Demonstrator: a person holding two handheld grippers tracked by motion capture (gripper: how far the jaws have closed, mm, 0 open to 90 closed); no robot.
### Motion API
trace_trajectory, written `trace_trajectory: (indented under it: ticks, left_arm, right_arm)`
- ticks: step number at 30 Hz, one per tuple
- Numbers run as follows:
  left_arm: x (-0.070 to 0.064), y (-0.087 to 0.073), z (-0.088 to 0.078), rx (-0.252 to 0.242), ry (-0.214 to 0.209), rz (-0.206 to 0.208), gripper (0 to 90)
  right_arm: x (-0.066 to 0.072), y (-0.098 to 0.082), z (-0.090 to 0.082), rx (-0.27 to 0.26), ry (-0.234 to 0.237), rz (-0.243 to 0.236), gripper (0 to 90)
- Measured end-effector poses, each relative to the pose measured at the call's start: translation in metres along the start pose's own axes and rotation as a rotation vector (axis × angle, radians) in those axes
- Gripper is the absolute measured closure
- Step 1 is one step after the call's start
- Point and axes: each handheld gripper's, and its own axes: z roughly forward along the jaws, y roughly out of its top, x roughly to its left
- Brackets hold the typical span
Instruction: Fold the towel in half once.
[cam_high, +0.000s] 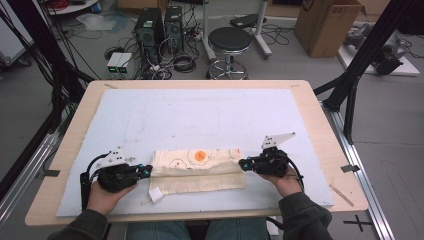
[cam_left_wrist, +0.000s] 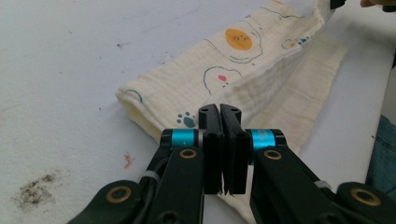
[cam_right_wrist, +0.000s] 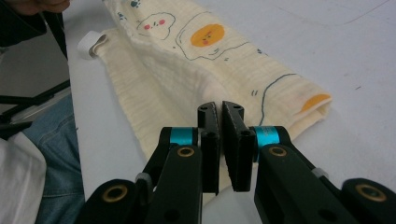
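— Now, where's the cloth (cam_high: 198, 170)?
— Folded on the bench (cam_high: 310, 107), near its front edge, between both grippers.
— And their jaws?
— Left gripper (cam_high: 145, 169) clenched at the cloth's left end; right gripper (cam_high: 243, 164) clenched at its right end.

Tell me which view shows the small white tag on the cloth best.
The right gripper view: the white tag sits clear at the corner of the cloth, its loop shape plain. The high view shows the tag as a small white patch at the cloth's near left corner, without detail. In the left gripper view the cloth shows its printed side.
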Motion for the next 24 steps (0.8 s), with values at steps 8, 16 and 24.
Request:
trace_trajectory:
  ticks: [8, 16, 24]
  left_arm:
    - [-0.005, -0.009, -0.001, 0.007, -0.020, 0.006, 87.3]
    - [-0.008, -0.014, 0.002, 0.036, -0.030, 0.024, 87.1]
    - [-0.010, -0.015, -0.001, 0.028, -0.071, 0.016, 74.0]
  right_arm:
    - [0.003, -0.008, 0.003, 0.033, -0.003, -0.002, 85.3]
    - [0.005, -0.012, 0.003, 0.036, -0.008, 0.001, 85.1]
    - [0.007, -0.015, 0.000, 0.030, -0.003, -0.003, 73.6]
